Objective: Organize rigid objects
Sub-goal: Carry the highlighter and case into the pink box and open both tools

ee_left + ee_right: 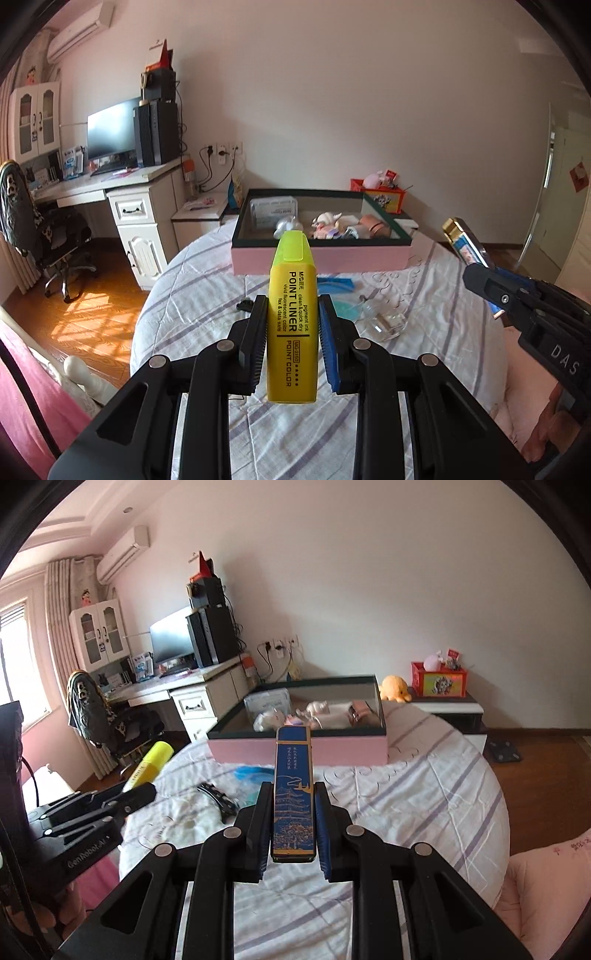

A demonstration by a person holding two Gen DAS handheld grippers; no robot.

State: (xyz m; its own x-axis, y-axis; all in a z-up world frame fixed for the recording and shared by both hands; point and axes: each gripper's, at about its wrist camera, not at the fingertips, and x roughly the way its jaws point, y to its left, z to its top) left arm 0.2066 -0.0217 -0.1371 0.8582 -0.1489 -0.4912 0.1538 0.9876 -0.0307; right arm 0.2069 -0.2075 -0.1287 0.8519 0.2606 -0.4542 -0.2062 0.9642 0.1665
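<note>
Both grippers hang over the bed (424, 295), the left gripper (293, 306) clamped on a yellow highlighter (293, 314); the right gripper (293, 794) clamped on a slim blue case (293, 797); both long axes aim ahead at the pink box (295, 747) by the bed's far edge.

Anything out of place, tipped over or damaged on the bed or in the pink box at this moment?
Nothing looks damaged or spilled. A clear glass bottle lies on its side on the striped bedspread, with a black clip loose nearby, both outside the pink box. The yellow highlighter and blue case are gripped squarely.
</note>
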